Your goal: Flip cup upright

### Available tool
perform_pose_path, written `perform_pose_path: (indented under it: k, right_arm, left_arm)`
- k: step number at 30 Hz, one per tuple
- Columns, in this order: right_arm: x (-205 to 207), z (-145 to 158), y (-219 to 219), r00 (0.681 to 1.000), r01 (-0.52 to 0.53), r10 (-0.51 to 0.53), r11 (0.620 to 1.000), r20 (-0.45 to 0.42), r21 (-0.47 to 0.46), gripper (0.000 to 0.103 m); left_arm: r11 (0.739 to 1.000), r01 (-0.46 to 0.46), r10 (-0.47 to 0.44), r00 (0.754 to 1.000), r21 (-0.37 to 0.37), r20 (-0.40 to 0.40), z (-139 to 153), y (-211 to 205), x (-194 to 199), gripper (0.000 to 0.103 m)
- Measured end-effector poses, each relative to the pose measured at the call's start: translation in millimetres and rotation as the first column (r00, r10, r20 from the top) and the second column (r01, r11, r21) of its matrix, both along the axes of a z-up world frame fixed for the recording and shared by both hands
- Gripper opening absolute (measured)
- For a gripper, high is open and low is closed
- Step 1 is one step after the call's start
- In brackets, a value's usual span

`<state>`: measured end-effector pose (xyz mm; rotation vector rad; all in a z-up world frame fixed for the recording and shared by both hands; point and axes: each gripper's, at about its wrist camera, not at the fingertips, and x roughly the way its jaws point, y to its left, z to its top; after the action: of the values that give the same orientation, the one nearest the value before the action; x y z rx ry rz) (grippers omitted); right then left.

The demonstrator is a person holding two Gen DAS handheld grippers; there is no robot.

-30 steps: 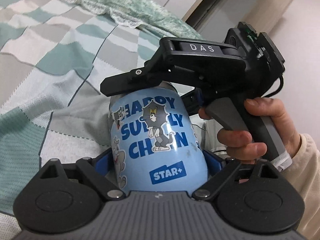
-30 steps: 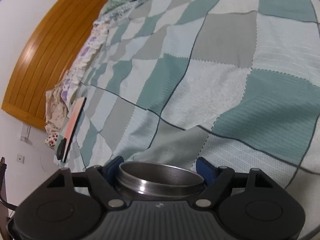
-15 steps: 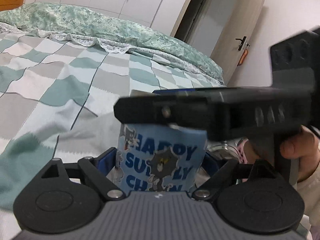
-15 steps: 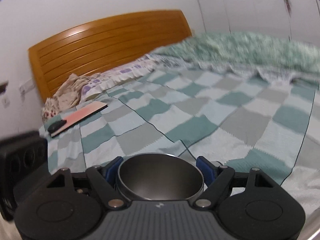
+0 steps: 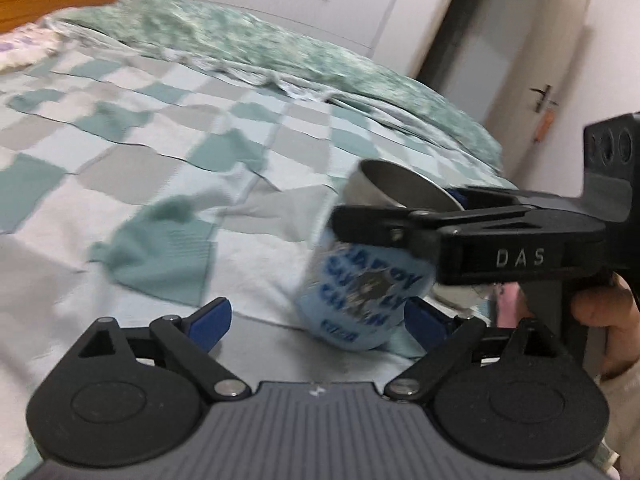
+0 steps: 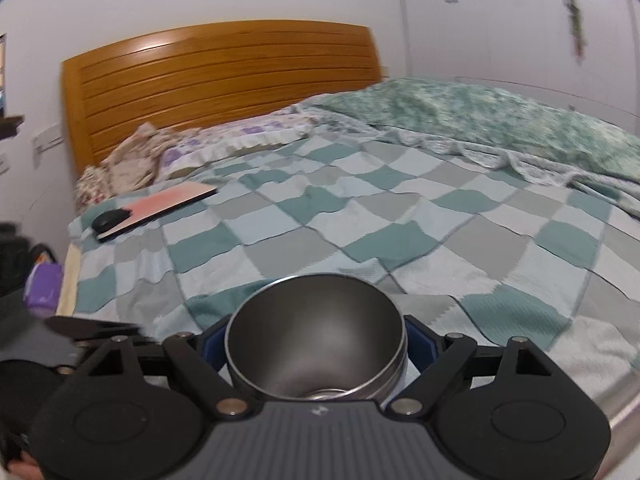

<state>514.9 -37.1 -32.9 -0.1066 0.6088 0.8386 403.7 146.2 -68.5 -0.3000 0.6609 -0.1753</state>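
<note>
The cup [image 5: 360,292] is light blue with cartoon cats and blue lettering, with a steel rim and inside. It stands mouth up, slightly tilted, its base at the checked bedspread [image 5: 160,160]. My right gripper [image 6: 316,346] is shut on the cup [image 6: 316,344] near its rim; in the left wrist view its black fingers [image 5: 384,224] cross the cup's upper part. My left gripper [image 5: 318,320] is open, its blue pads apart; the cup is in front of its right pad.
A wooden headboard [image 6: 224,76] and pillows [image 6: 224,144] lie at the bed's far end. A pink board with a black mouse [image 6: 154,208] rests near the bed's left edge. A green quilt [image 6: 500,120] is bunched along the far side. A door [image 5: 552,80] stands open at right.
My left gripper has let go of the cup and opened, shifting left. My right gripper has turned the cup from mouth-away to mouth-up and lowered it toward the bedspread.
</note>
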Motion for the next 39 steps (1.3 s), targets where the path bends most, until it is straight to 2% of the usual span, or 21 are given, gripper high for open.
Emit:
perform_pose_path:
  k: [6, 10, 14, 20, 24, 34, 37, 39]
  right_arm:
    - [-37, 25, -26, 0.989, 0.117, -0.116, 0.993, 0.087, 0.001, 0.103]
    - [-71, 43, -59, 0.969, 0.202, -0.204, 0.979, 0.138, 0.03, 0.103]
    - [-104, 58, -92, 0.941, 0.288, -0.292, 0.957, 0.174, 0.047, 0.103]
    - [-151, 68, -134, 0.902, 0.393, -0.395, 0.918, 0.172, 0.046, 0.103]
    - [-189, 72, -155, 0.89, 0.415, -0.419, 0.908, 0.179, 0.061, 0.103]
    - [-288, 81, -185, 0.885, 0.41, -0.426, 0.905, 0.191, 0.118, 0.103]
    - [-318, 81, -188, 0.881, 0.409, -0.43, 0.902, 0.199, 0.138, 0.103]
    - [-334, 82, -189, 0.878, 0.41, -0.433, 0.901, 0.206, 0.145, 0.103]
  left_arm:
    - [0.991, -0.109, 0.102, 0.991, 0.083, 0.081, 29, 5, -44, 0.103]
    - [0.972, -0.176, 0.153, 0.977, 0.157, 0.149, 53, -3, -73, 0.103]
    - [0.957, -0.207, 0.161, 0.962, 0.205, 0.219, 74, -17, -101, 0.103]
    - [0.953, -0.206, 0.131, 0.942, 0.224, 0.309, 99, -44, -145, 0.103]
    - [0.949, -0.21, 0.115, 0.925, 0.236, 0.362, 110, -61, -176, 0.103]
    - [0.954, -0.234, 0.131, 0.887, 0.186, 0.443, 120, -77, -265, 0.103]
    - [0.946, -0.235, 0.101, 0.869, 0.223, 0.484, 117, -80, -291, 0.103]
    - [0.942, -0.255, 0.116, 0.859, 0.22, 0.5, 116, -81, -307, 0.103]
